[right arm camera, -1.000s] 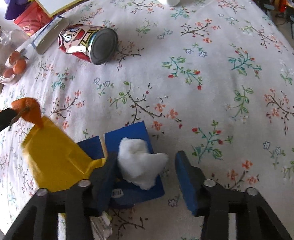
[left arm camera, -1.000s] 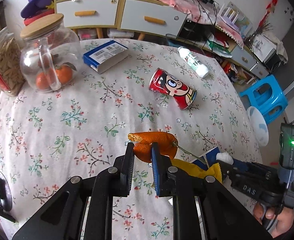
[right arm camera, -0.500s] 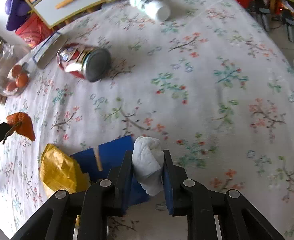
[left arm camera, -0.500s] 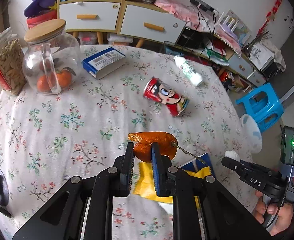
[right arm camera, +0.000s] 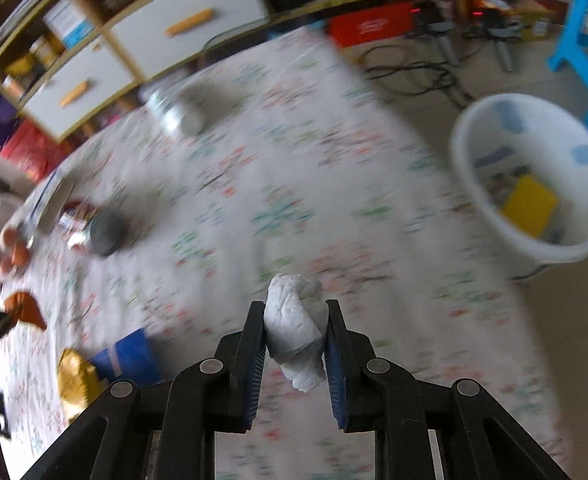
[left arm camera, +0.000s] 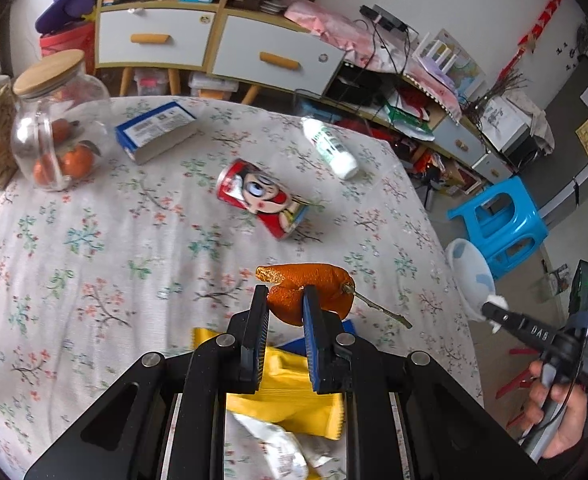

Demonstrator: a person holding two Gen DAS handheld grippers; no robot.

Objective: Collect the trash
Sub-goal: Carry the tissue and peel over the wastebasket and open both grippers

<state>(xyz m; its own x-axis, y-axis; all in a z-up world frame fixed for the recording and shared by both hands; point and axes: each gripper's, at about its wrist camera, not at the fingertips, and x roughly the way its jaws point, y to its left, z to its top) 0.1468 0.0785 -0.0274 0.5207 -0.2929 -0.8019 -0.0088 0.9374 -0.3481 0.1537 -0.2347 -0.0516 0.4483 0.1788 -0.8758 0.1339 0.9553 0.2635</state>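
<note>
Left claw: my left claw (left arm camera: 284, 312) is clenched on the orange peel (left arm camera: 306, 290), which hangs clear above the counter (left arm camera: 94, 248) with a thin stalk sticking out to the right.
Right claw: my right claw (right arm camera: 294, 332) has just been closing and now grips the wad of tissue (right arm camera: 294, 328) between both pads — the wad bulges out above and below them.
Right claw from the left camera: I see it (left arm camera: 490, 312) beyond the counter's right edge, held by a hand (left arm camera: 558, 416), with a bit of white showing at its tip.
Bin: the white bin (right arm camera: 534, 184) stands on the floor just off the counter's edge, up and to the right of the tissue; something yellow lies inside it. The view is blurred, so I cannot make out the rest of its contents.
Still on the counter: a yellow wrapper (left arm camera: 290, 396) and a blue packet (right arm camera: 128, 356) lie together near me, with a crumpled white wrapper (left arm camera: 278, 444) just below them.
Further out: 1 red can (left arm camera: 262, 200) on its side, 1 white bottle (left arm camera: 330, 148) lying down, and a blue-and-white box (left arm camera: 156, 130).
Far left: a glass jar (left arm camera: 58, 124) with a wooden lid — orange fruit inside.
</note>
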